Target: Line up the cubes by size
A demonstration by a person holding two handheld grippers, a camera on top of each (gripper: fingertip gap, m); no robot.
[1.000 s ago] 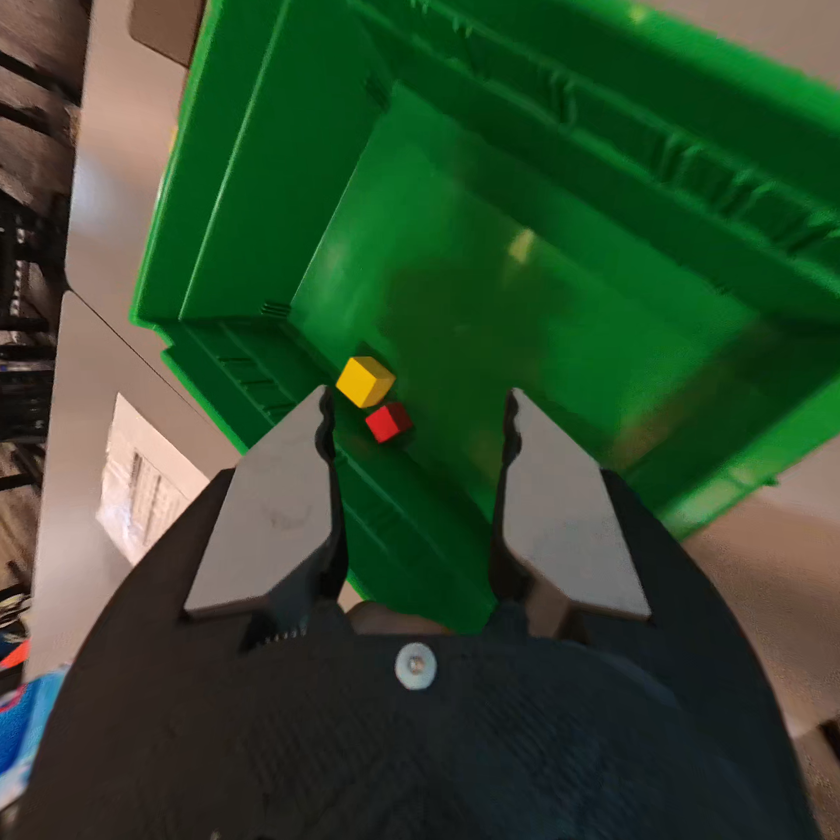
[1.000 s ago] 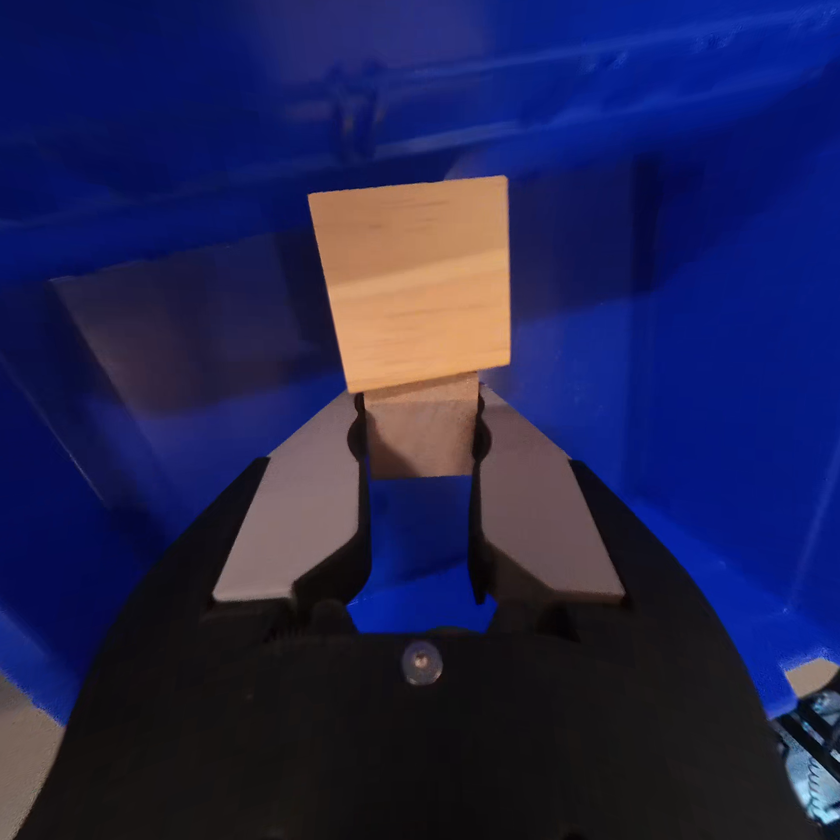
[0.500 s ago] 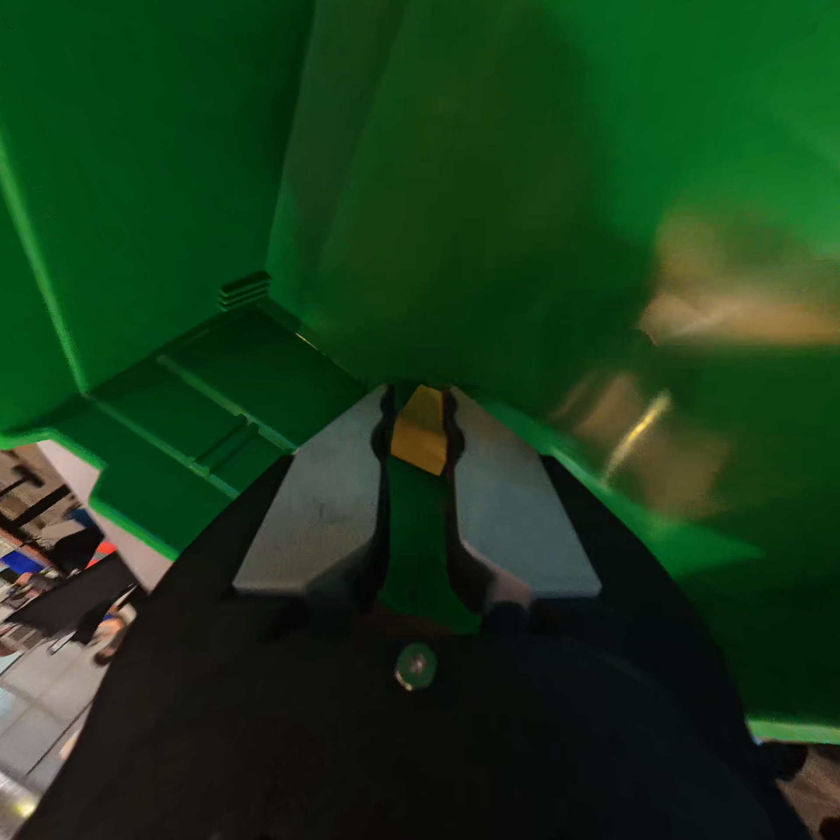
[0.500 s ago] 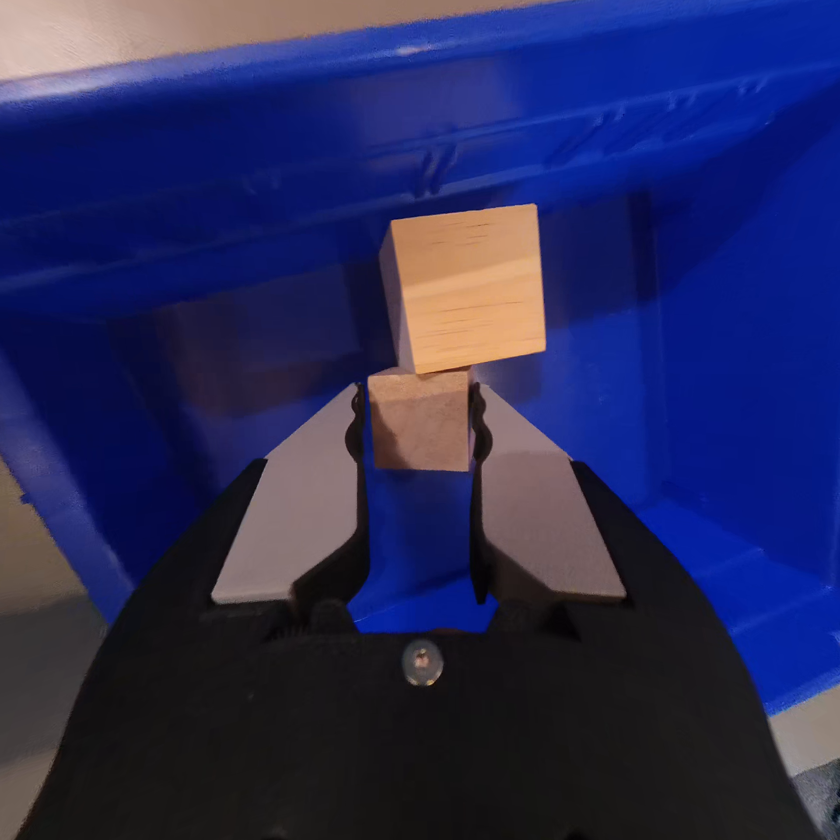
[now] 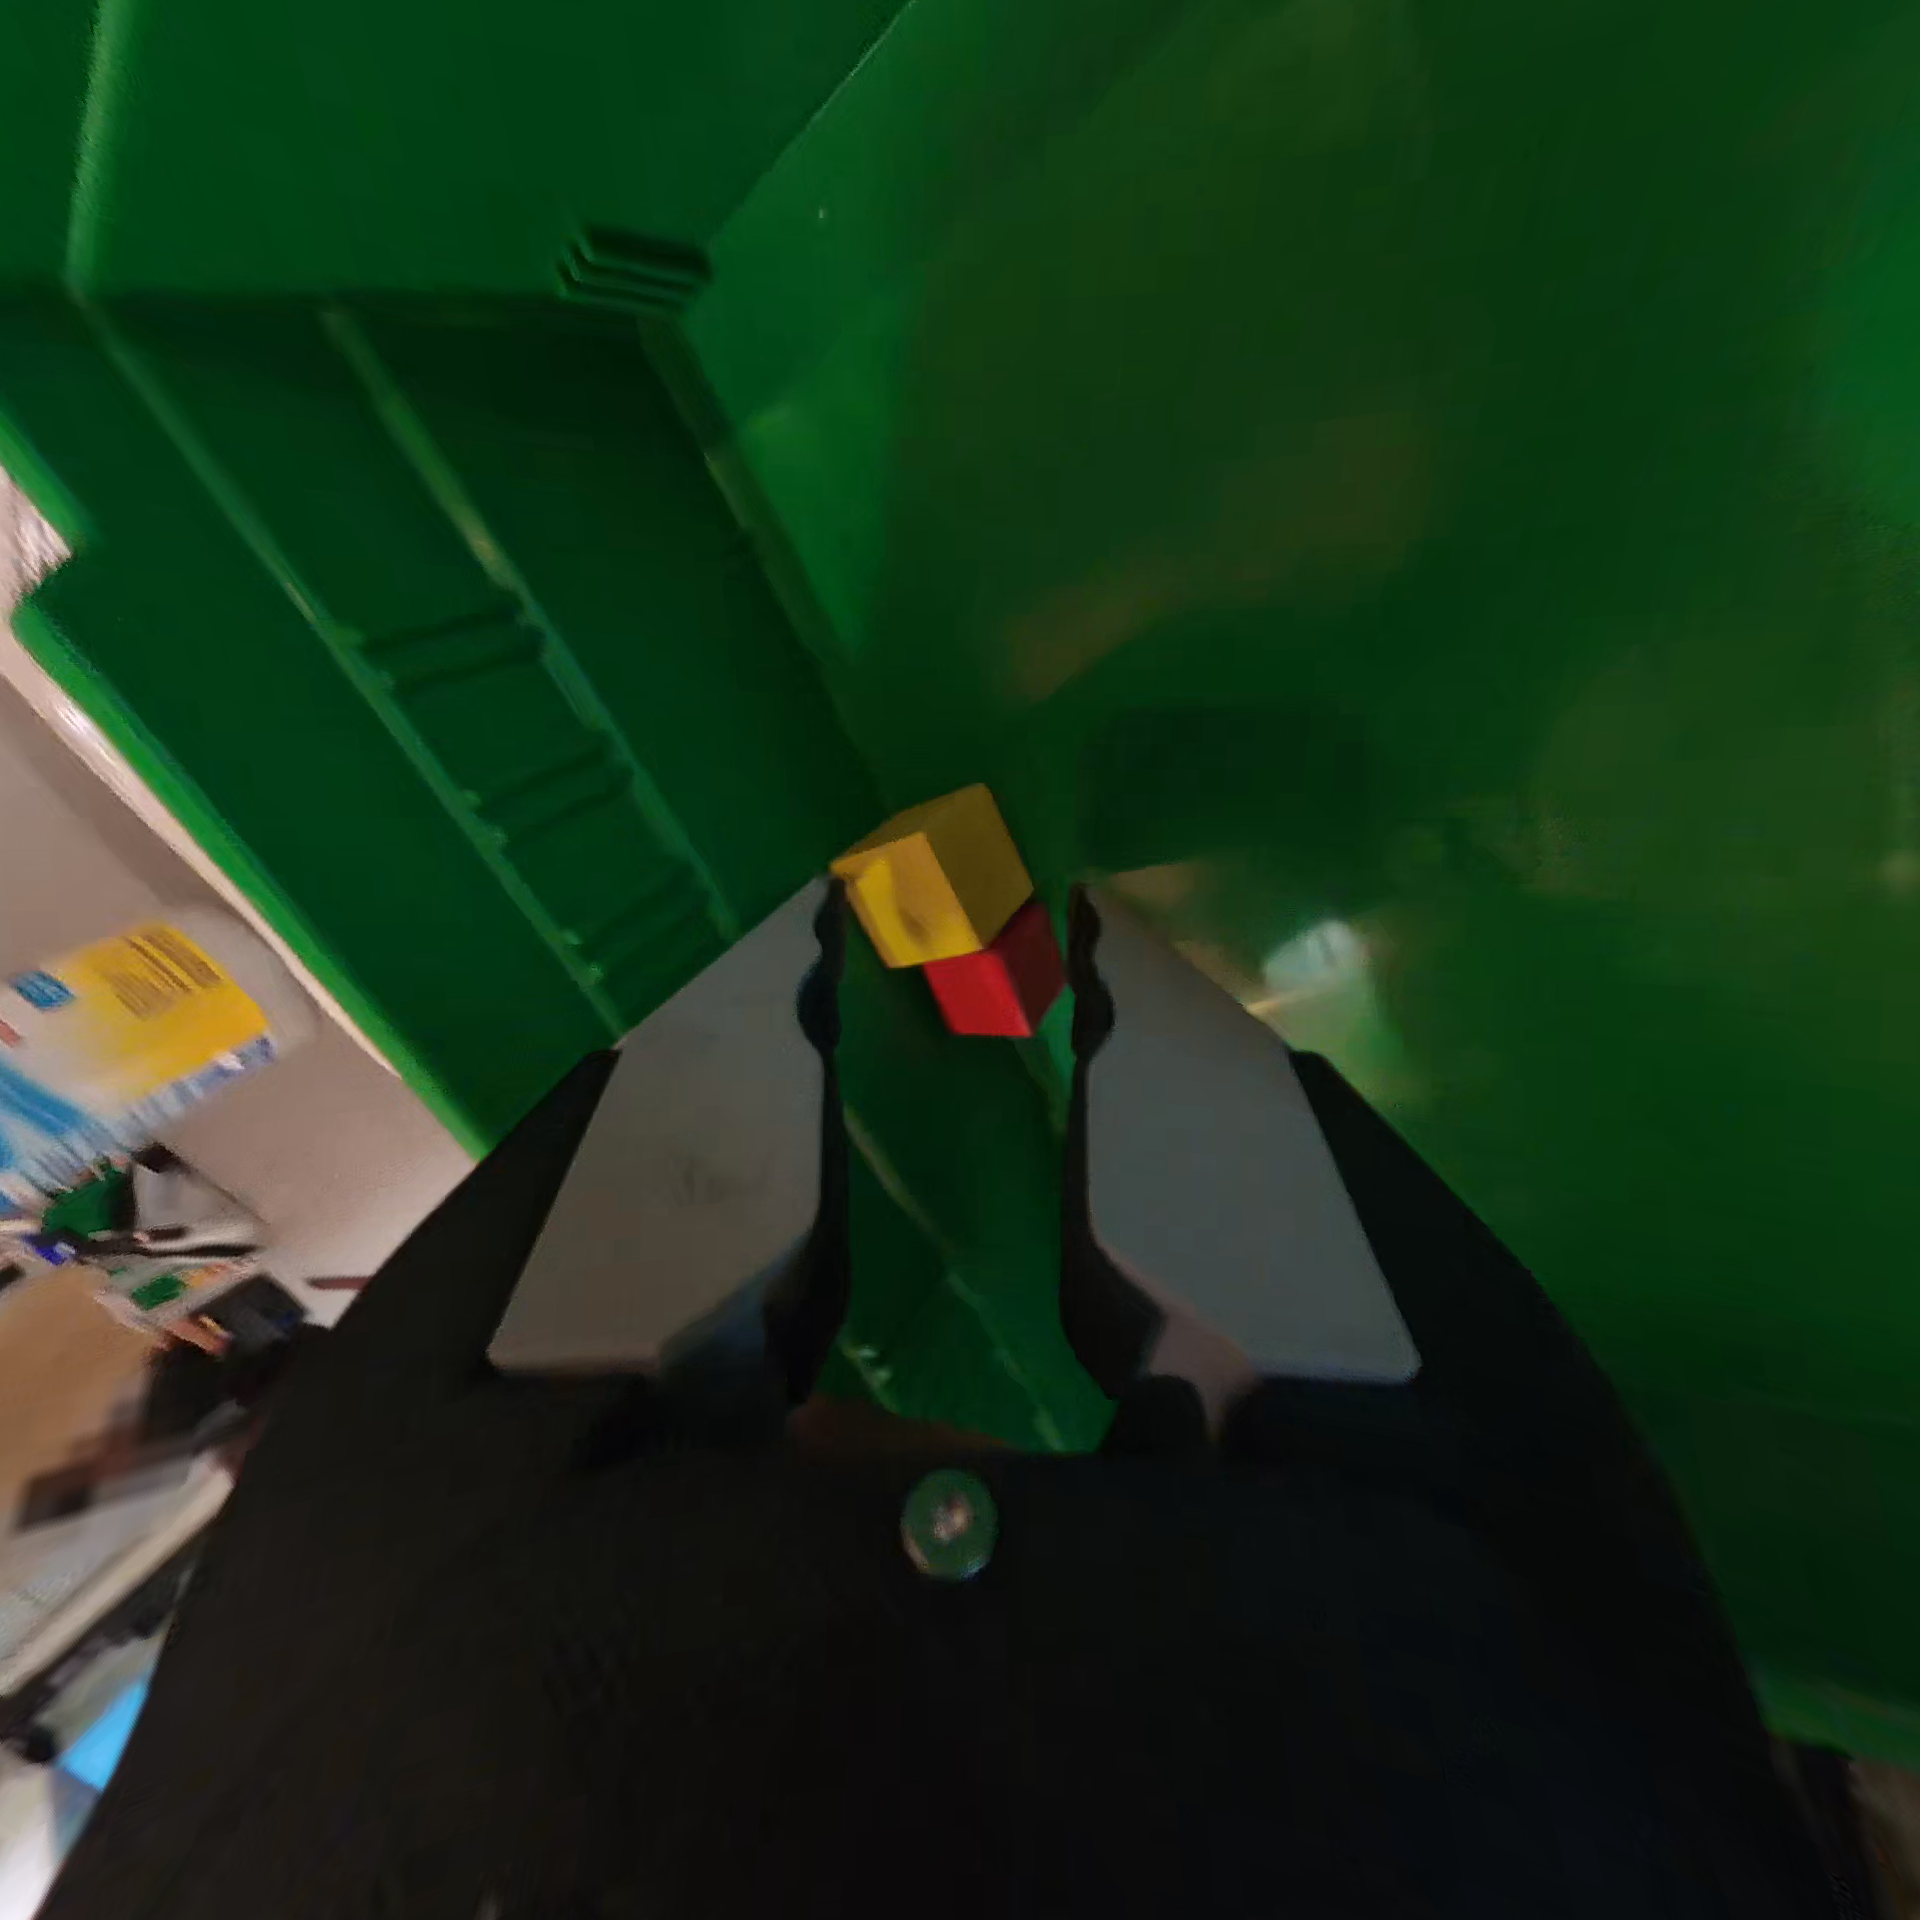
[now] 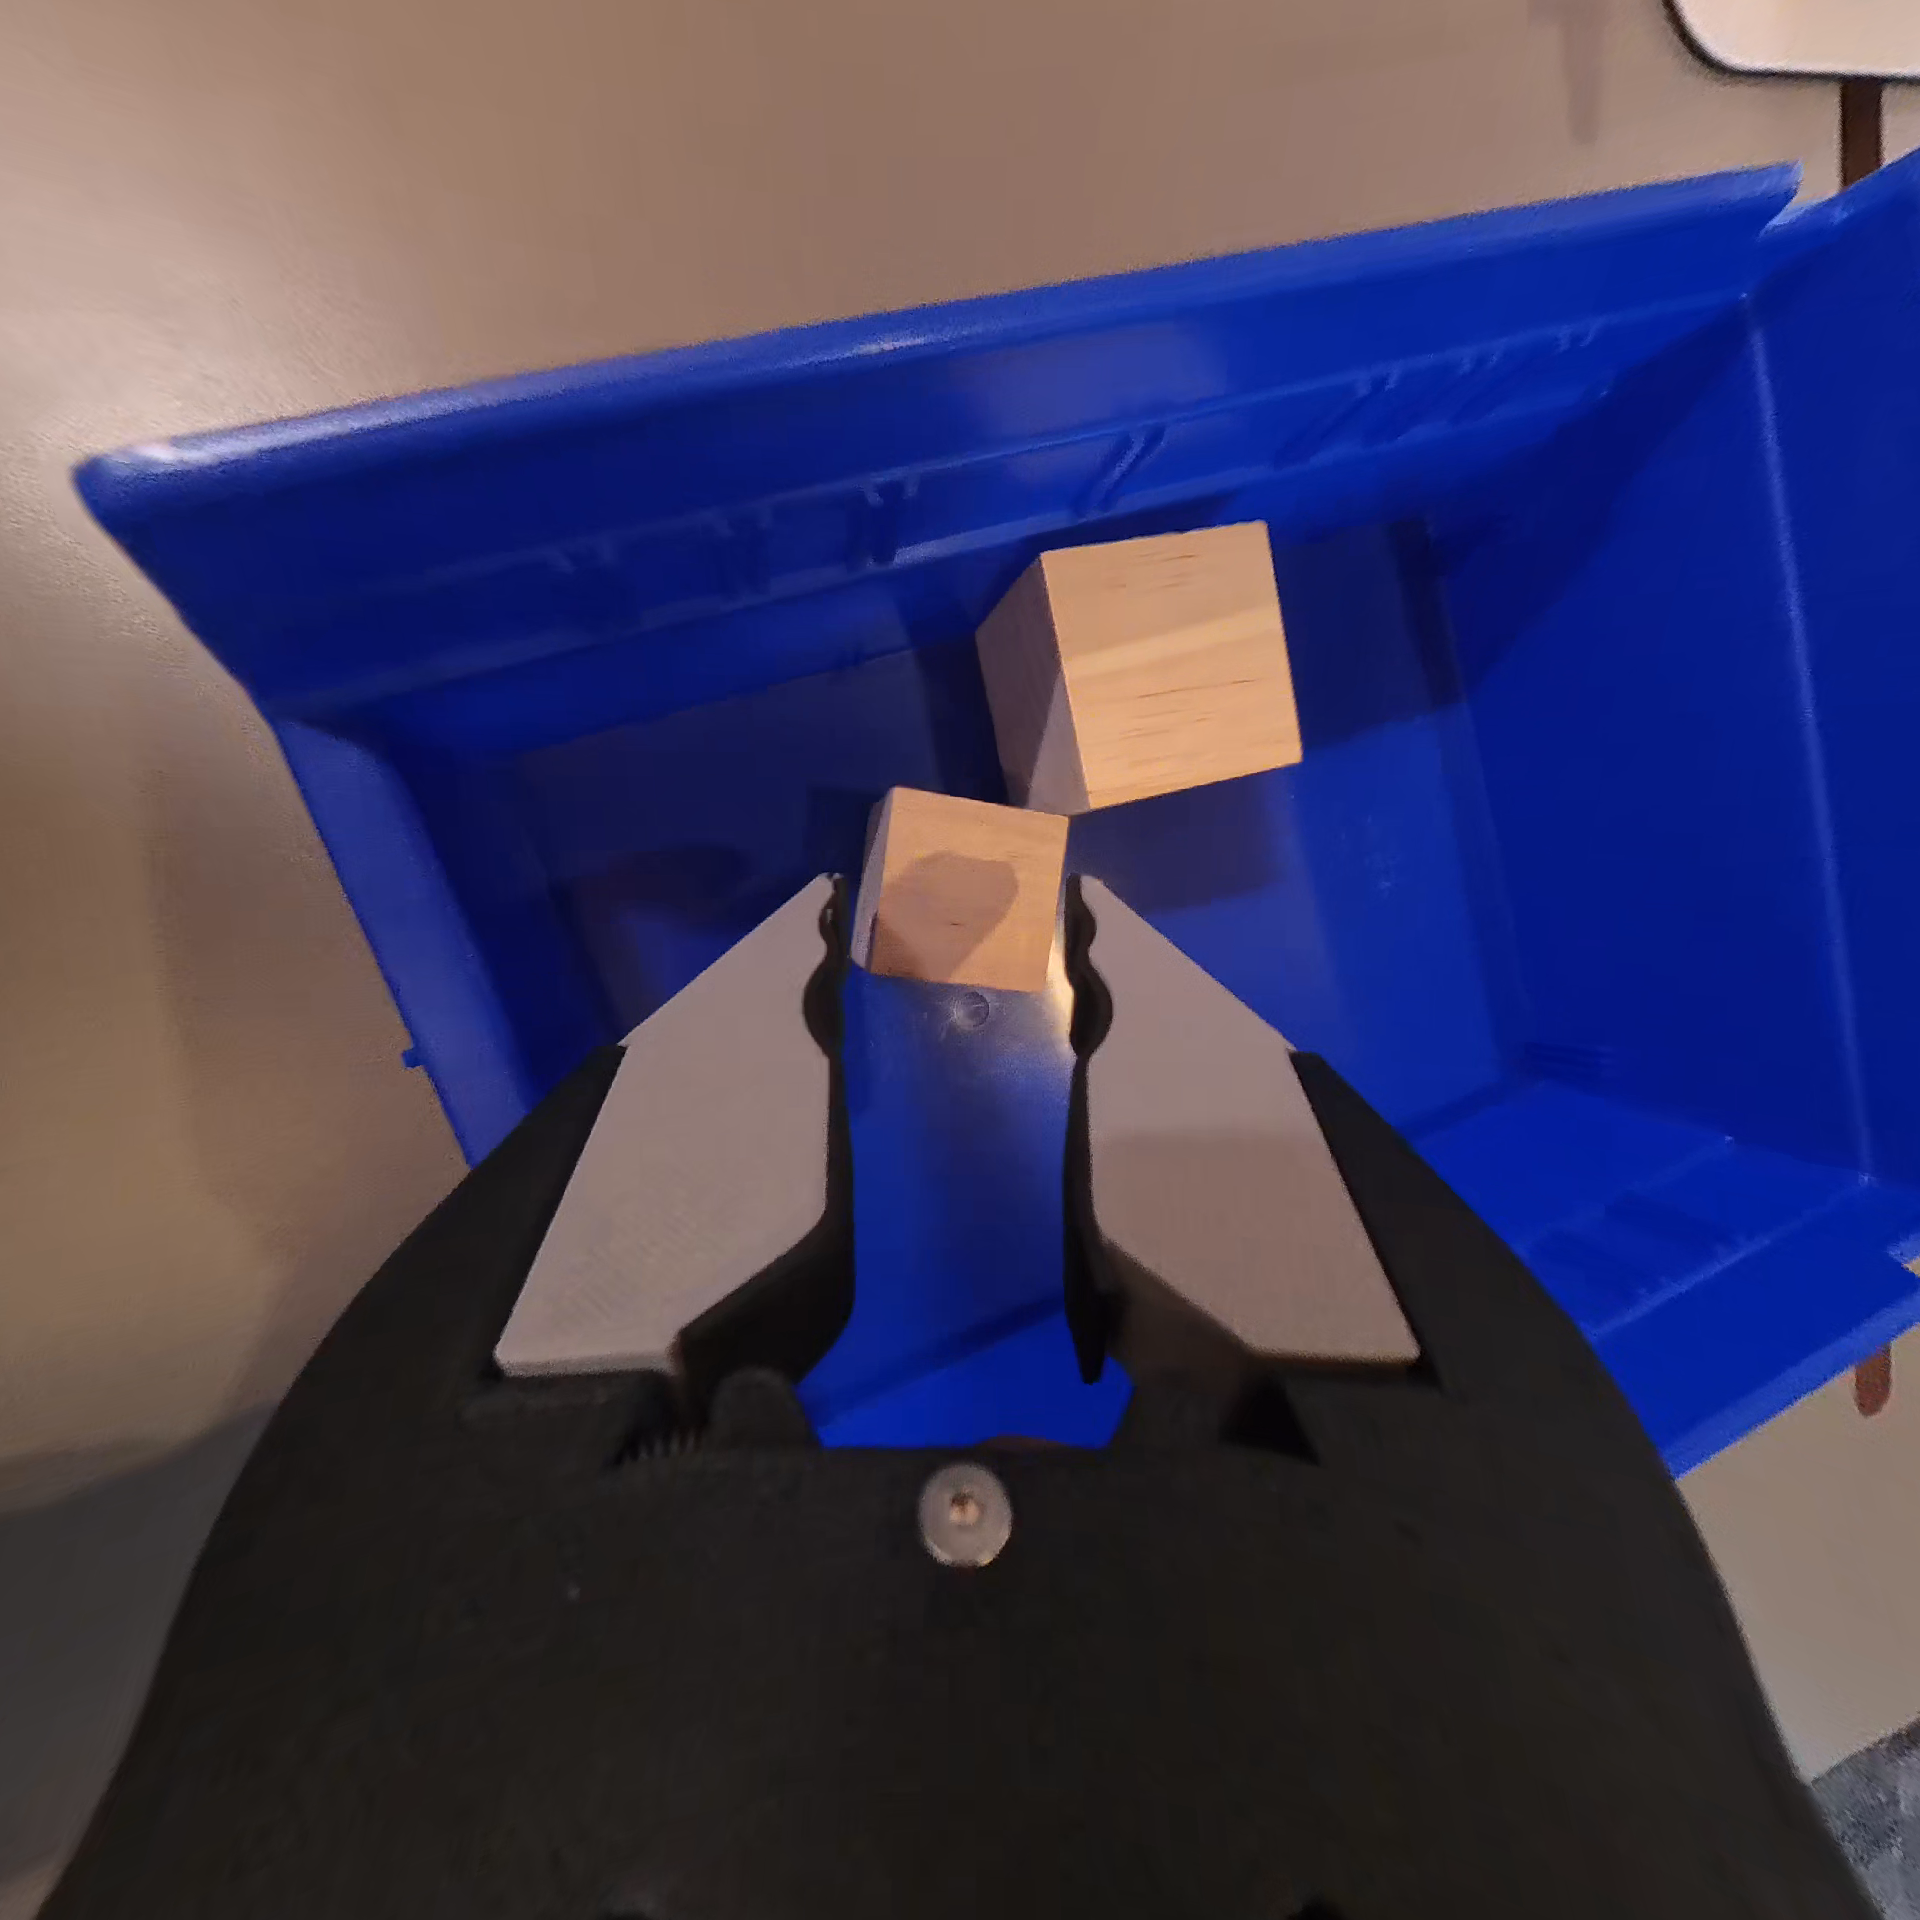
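At centre of the left wrist view, the left gripper reaches into a green bin, its jaws spread partway with a gap between the tips. A yellow cube and a smaller red cube sit touching each other at the tips; the yellow one is by the left fingertip, the red one close to the right fingertip, but whether either finger touches a cube cannot be told through the blur. Blurred clutter fills the lower left.

Centre of the right wrist view, the right gripper pinches a small wooden cube between its tips, above a blue bin. A larger wooden cube sits inside the bin, up and right of the small one. A beige table lies around the bin.
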